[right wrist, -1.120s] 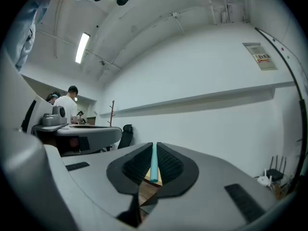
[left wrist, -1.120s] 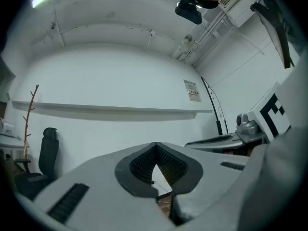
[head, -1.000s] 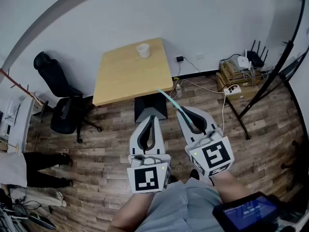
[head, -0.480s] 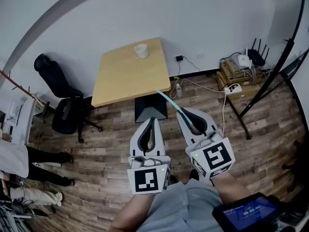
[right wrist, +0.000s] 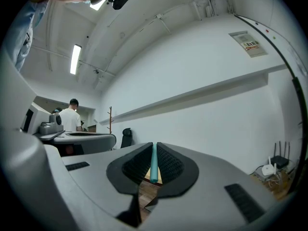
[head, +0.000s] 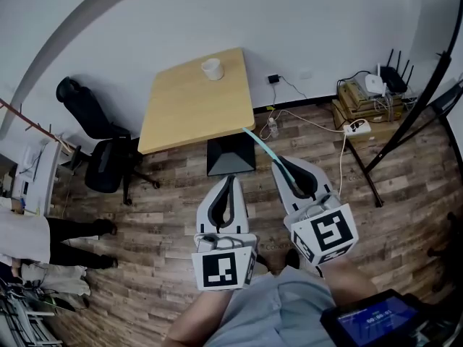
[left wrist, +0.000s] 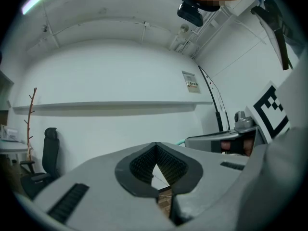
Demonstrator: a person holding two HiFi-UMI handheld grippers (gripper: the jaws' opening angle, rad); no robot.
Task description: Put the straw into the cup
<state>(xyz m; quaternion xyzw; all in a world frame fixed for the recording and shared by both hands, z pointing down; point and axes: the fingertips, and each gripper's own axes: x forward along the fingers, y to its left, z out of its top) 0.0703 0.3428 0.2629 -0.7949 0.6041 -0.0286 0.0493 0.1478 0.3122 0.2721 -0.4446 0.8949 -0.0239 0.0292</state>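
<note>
The right claw (head: 278,163) is clenching a teal straw (head: 259,144), which is sticking out past the claw tips and pointing toward the near right corner of the tabletop (head: 188,114). The left claw (head: 230,180) is sitting closed with nothing in it, just beside the right one. Both are hanging over the wood floor (head: 166,215), short of the tabletop's near edge. The white cup (head: 212,69) is standing upright near the far right corner, well apart from the straw.
</note>
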